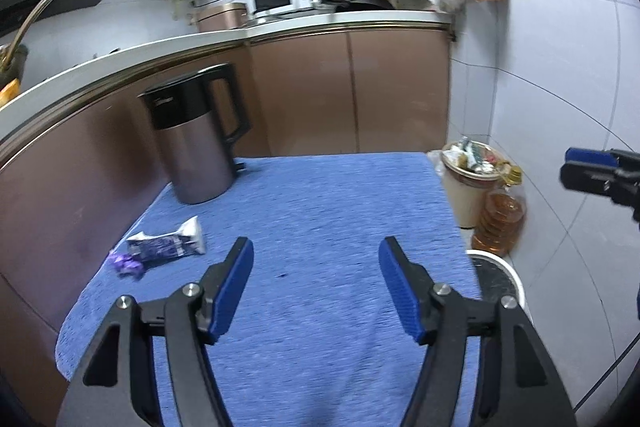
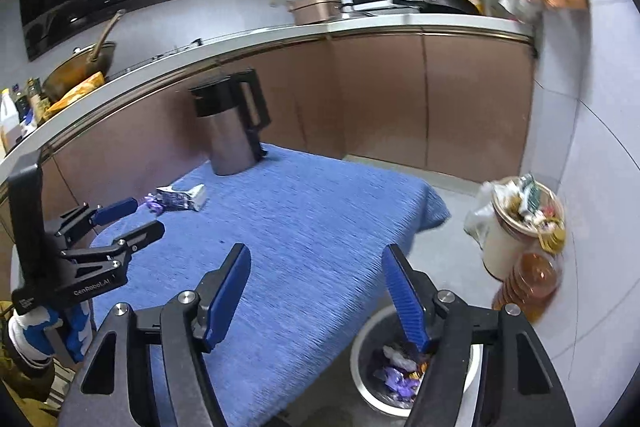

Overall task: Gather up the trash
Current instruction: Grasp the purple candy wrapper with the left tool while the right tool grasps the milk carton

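Both hand-held grippers gape empty; only the right wrist shows wrappers (image 2: 394,373) binned.

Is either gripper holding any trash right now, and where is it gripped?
Nothing is held. The left gripper and right gripper are both open and empty; wrappers remain on the blue cloth.

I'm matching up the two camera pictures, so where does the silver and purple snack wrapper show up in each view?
Left wrist view: the snack wrapper lies left of centre on the blue cloth, in front of the kettle.
Right wrist view: the wrapper lies upper left, near the cloth's far left edge.
Shared landmark: the kettle.
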Action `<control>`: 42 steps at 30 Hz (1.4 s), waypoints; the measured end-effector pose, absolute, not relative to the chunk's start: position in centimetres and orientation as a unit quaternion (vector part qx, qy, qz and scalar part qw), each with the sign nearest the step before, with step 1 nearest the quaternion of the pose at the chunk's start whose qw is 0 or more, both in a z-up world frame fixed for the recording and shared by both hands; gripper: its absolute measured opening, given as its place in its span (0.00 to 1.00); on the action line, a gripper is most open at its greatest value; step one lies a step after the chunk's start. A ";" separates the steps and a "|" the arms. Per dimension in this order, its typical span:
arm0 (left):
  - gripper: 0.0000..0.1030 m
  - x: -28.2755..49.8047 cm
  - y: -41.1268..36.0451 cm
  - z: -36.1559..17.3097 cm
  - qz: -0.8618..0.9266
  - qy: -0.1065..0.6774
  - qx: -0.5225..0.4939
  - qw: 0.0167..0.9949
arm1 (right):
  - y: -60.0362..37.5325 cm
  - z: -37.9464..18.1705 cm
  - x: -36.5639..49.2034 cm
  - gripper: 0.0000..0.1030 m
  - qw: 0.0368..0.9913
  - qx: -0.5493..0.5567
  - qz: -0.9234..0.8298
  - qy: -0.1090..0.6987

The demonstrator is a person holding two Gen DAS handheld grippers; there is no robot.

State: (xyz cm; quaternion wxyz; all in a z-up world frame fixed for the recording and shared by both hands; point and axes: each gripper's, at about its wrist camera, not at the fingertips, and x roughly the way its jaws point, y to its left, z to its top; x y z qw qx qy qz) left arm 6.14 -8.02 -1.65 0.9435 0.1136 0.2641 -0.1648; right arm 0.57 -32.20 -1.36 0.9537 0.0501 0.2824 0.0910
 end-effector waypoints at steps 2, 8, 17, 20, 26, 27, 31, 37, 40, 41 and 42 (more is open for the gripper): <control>0.67 6.7 -6.4 -1.8 -0.154 0.265 0.107 0.946 | -30.9 -0.8 1.4 0.69 0.954 0.041 0.099 0.281; 0.69 9.2 -0.8 -2.6 -0.120 0.277 0.081 0.950 | -26.9 0.1 4.9 0.76 0.950 0.016 0.125 0.287; 0.70 14.3 10.7 -6.0 -0.049 0.318 0.029 0.946 | -20.2 -0.7 12.4 0.79 0.933 -0.026 0.179 0.310; 0.70 15.9 14.3 -6.8 -0.030 0.327 0.005 0.945 | -17.8 -1.3 15.6 0.79 0.925 -0.037 0.202 0.319; 0.70 19.7 18.4 -8.9 -0.046 0.348 -0.013 0.936 | -11.7 -4.1 22.6 0.81 0.901 -0.077 0.248 0.347; 0.70 20.5 18.4 -9.3 -0.055 0.353 -0.009 0.934 | -10.6 -4.6 23.5 0.81 0.896 -0.087 0.256 0.352; 0.70 22.9 17.5 -10.6 -0.092 0.366 0.020 0.926 | -5.4 -7.6 27.4 0.81 0.868 -0.129 0.298 0.377; 0.70 26.3 18.1 -11.9 -0.108 0.378 0.045 0.919 | 0.7 -11.3 31.5 0.80 0.831 -0.210 0.336 0.392; 0.70 27.1 18.6 -12.3 -0.116 0.382 0.063 0.915 | 2.0 -12.5 32.8 0.79 0.814 -0.229 0.353 0.400; 0.70 27.5 18.8 -12.5 -0.121 0.385 0.065 0.913 | 2.7 -13.0 33.3 0.79 0.806 -0.243 0.360 0.403; 0.70 27.7 18.9 -12.6 -0.125 0.388 0.064 0.911 | 3.0 -13.4 33.6 0.79 0.798 -0.253 0.366 0.406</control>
